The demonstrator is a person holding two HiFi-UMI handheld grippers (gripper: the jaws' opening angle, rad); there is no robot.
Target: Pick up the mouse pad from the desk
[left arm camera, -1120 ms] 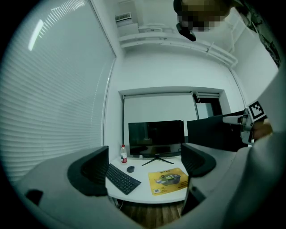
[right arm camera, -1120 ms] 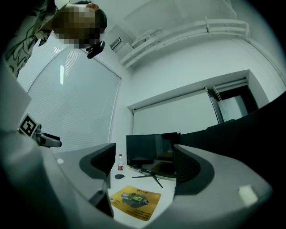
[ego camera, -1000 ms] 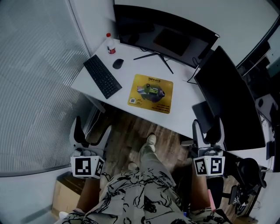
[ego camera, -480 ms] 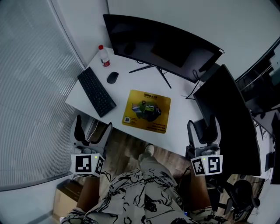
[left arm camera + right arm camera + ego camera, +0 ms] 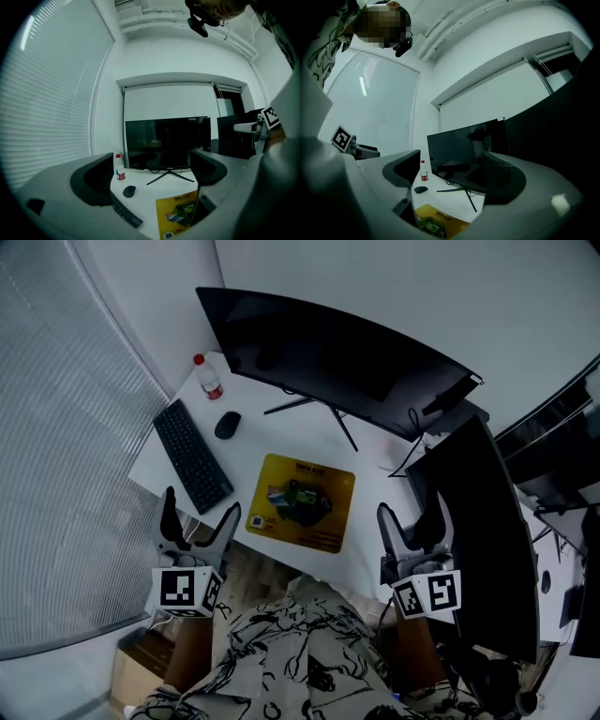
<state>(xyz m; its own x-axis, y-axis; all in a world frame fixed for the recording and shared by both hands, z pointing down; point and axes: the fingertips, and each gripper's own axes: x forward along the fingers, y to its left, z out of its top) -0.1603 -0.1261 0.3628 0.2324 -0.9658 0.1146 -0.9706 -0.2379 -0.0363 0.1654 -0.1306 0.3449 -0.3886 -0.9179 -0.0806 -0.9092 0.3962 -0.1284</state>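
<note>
**Tongs short of the pad, nothing gripped**

White counter (image 5: 281, 440) in a corner beside slatted blinds, under a wide dark monitor (image 5: 328, 343). Flat on it, near the front edge: the yellow mouse pad (image 5: 300, 502). Keyboard (image 5: 192, 456) just to its left, mouse (image 5: 227, 425) and bottle (image 5: 207, 377) farther back. On the near side of the counter, short of the pad and touching nothing: left tongs (image 5: 200, 509) and right tongs (image 5: 412, 514). Both spread wide and empty, with only the counter and its things showing between the jaws in each gripper view. Pickup not yet begun, by the look of it.

Likely trouble from here:

- A thin sheet lying flush, so little for a jaw to get under.
- Probably a skid toward the monitor stand if shoved from the front rather than lifted.
- Possibly a knock to the keyboard if approached from the left, so near does it lie.

Safer, perhaps, to draw one edge past the counter's front lip and pinch there. Drawn too far, though, and off onto the floor.
</note>
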